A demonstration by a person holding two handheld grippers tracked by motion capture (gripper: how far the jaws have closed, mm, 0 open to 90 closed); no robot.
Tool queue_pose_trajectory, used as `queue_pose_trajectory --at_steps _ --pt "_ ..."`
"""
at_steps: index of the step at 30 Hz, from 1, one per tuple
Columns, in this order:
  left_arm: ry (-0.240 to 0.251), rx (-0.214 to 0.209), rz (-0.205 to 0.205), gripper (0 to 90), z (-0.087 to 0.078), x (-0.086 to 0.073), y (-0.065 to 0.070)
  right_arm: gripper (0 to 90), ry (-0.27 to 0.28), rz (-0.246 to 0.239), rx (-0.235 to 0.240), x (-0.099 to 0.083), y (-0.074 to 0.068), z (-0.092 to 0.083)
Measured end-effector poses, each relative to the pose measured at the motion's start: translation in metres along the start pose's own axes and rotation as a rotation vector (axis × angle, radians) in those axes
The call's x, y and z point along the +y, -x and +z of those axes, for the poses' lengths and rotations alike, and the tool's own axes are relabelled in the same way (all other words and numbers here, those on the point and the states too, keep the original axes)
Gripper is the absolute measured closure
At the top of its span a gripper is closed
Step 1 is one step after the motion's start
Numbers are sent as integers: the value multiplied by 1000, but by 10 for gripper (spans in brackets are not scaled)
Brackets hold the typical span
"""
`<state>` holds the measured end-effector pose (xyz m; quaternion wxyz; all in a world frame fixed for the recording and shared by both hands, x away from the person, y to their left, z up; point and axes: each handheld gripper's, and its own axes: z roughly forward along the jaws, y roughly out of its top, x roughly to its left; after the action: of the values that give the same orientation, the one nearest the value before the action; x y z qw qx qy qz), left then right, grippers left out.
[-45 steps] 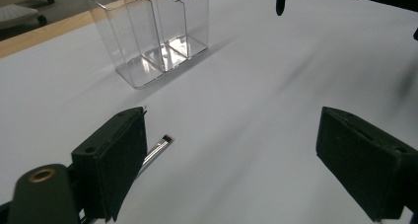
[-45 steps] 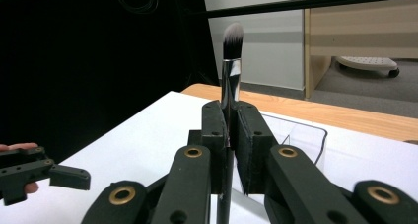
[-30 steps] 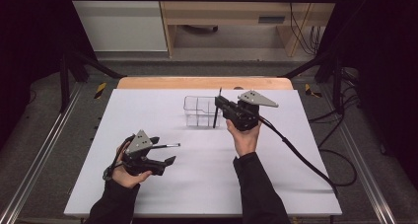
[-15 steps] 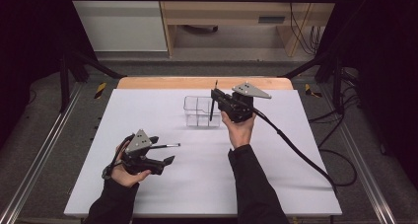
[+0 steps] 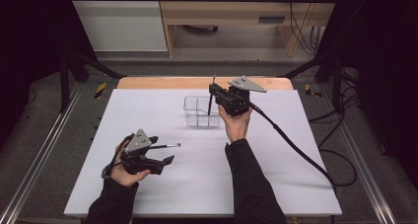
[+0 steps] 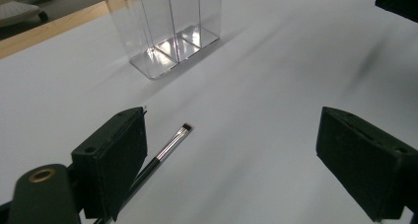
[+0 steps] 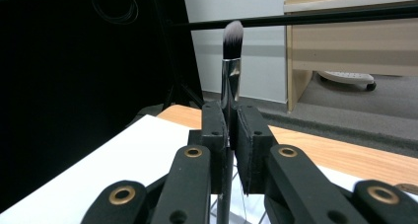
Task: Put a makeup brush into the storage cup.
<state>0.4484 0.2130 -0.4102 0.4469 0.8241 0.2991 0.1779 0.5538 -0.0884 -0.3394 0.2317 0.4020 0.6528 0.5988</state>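
Two brushes: one makeup brush (image 7: 231, 61) clamped upright in right gripper (image 5: 213, 92) fingers, above clear organizer (image 5: 201, 111).
Left gripper (image 5: 165, 152): fingers apart, thin brush (image 6: 170, 145) alongside at 7 o'clock.
Next: lower it in.

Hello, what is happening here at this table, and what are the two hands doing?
A person works at a white table with a gripper in each hand. The right gripper is shut on a black makeup brush with a silver ferrule, held upright, bristles up, over a clear plastic organiser with compartments. The left gripper is open and low over the table, and a thin black brush lies beside one pad.
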Motion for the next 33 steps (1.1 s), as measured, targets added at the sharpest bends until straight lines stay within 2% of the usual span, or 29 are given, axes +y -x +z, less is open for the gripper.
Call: queue_pose_trajectory --at_steps 19,20,33 --pt "-1 -4 1 110 0 0 -1 840 10 -1 -15 5 1 22" --pt "-2 -3 0 110 0 0 -1 840 13 -8 -28 6 1 24" --pt "-7 -6 6 110 1 0 -1 840 24 0 -56 4 5 35"
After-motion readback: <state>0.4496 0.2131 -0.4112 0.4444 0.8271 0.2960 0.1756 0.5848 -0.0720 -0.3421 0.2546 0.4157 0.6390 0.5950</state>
